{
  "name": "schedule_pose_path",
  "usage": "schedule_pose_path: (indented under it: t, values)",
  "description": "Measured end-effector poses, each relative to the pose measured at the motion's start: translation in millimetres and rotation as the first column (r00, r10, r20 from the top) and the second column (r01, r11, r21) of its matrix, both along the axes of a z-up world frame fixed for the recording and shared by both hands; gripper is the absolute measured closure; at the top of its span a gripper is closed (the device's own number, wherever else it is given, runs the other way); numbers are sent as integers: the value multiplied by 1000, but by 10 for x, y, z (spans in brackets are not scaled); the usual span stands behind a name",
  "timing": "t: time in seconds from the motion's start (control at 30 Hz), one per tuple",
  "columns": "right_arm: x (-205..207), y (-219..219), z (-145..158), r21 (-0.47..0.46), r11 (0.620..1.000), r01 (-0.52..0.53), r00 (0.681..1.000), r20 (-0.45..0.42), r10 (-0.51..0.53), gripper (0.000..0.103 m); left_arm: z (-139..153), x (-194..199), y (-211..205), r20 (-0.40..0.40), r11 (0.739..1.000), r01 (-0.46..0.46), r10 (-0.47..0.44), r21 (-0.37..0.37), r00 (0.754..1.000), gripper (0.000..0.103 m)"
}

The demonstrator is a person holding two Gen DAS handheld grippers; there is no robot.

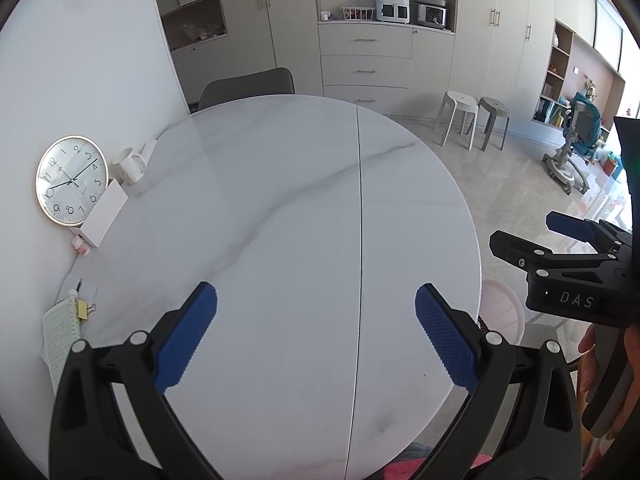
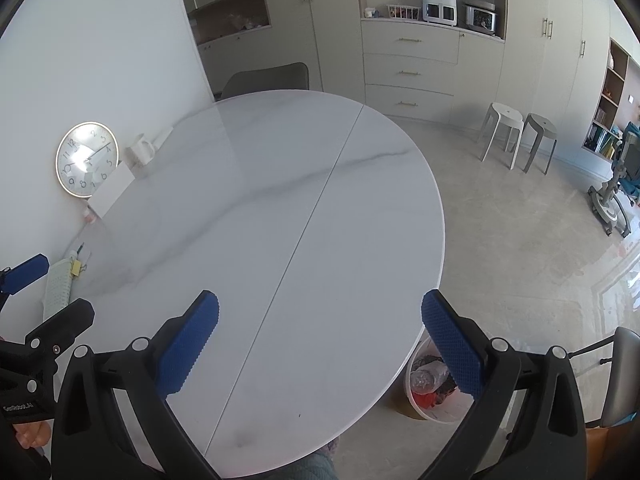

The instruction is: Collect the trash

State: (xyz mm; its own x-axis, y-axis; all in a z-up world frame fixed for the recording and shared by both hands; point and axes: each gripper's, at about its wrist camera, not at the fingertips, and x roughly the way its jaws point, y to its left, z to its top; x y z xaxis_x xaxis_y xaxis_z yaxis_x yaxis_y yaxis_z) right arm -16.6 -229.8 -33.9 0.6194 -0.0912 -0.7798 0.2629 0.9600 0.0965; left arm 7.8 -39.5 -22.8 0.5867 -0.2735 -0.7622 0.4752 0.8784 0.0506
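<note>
Since the marble surface [image 2: 280, 220] looks bare of trash and the bin [image 2: 430, 384] on the floor below its right edge already holds litter, both the left gripper [image 1: 316, 336] and right gripper [image 2: 320, 340], jaws wide and empty, should scan the left-edge clutter for overlooked scraps.

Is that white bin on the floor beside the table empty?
No. In the right wrist view the white bin beside the table holds crumpled clear plastic and something red.
</note>
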Motion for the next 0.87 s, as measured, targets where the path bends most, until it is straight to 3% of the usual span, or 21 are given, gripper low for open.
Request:
schedule_pose_path:
  t: [0.27, 0.87]
  values:
    - [77, 13, -40, 10, 1000, -2, 1000, -6, 3, 2, 9, 2, -66, 49, 1000, -1, 0, 24, 999, 8]
    - [208, -74, -108, 29, 999, -19, 1000, -12, 20, 2, -80, 155, -127, -34, 999, -32, 32, 8, 999, 8]
